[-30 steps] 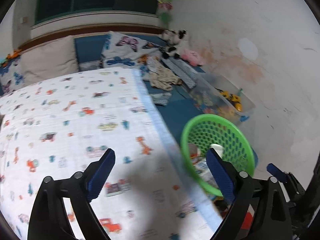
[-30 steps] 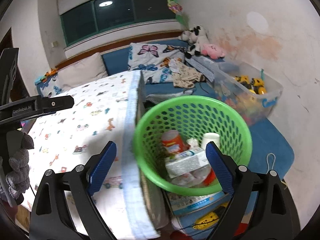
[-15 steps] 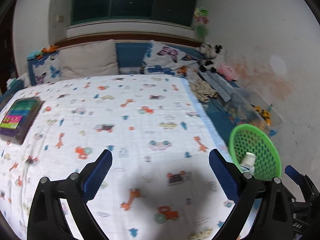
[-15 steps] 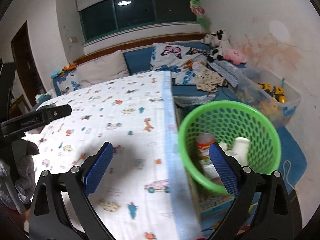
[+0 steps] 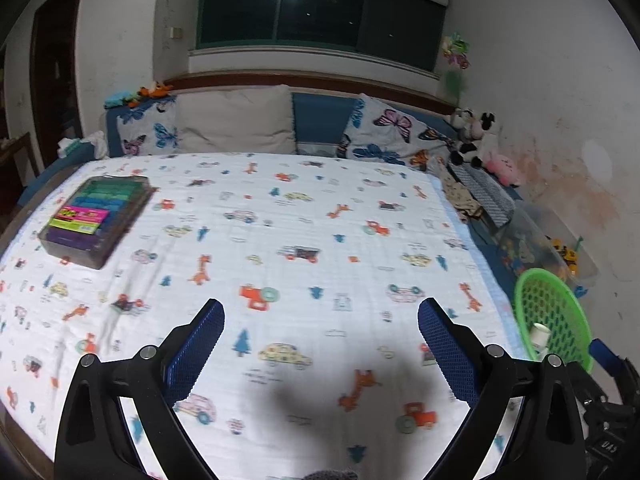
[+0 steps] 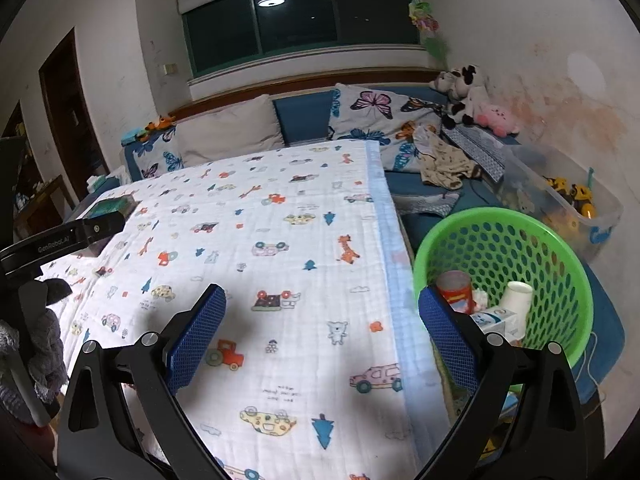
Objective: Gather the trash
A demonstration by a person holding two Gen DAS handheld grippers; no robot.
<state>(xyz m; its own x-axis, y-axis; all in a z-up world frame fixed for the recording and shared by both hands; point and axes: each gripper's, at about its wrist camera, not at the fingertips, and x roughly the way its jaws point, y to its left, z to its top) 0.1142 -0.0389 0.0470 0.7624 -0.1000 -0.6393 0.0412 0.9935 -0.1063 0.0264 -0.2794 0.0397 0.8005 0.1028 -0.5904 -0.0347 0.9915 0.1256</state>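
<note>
Both pairs of fingers stand wide apart with nothing between them: your left gripper (image 5: pixel 320 318) and your right gripper (image 6: pixel 322 304) each hang empty above the bed.

Change over the last second: a second ago both cameras sat close over the green basket (image 6: pixel 504 276); now both look out across the printed blanket (image 5: pixel 280 240), and in the left view the basket has slid to the far right edge (image 5: pixel 554 316). Judgement: a drop-off is finished and you are back to searching for the next piece.

Largest to smallest:
- Room: pale walls, with a stained patch on the right wall; a dark window (image 5: pixel 320 12) reflects a ceiling lamp. A doorway shows at left.
- Bed: the white blanket with cars and giraffes covers most of it. Pillows (image 5: pixel 236 120) line the head end. No loose trash shows on the blanket.
- Clear toy bin (image 6: pixel 568 196) stands against the right wall, beyond the basket.
- Basket: off the right edge of the bed, lower than the blanket. It holds a red can (image 6: pixel 454 290), a white paper cup (image 6: pixel 516 296) and a small carton (image 6: pixel 496 318).
- Dark tray of coloured blocks (image 5: pixel 98 214) lies at the bed's left side. It looks like a toy, not trash.
- Plush toys (image 6: pixel 468 92) sit in the far right corner.

Judgement: the collection looks nearly or fully done; check the bed's edges.
</note>
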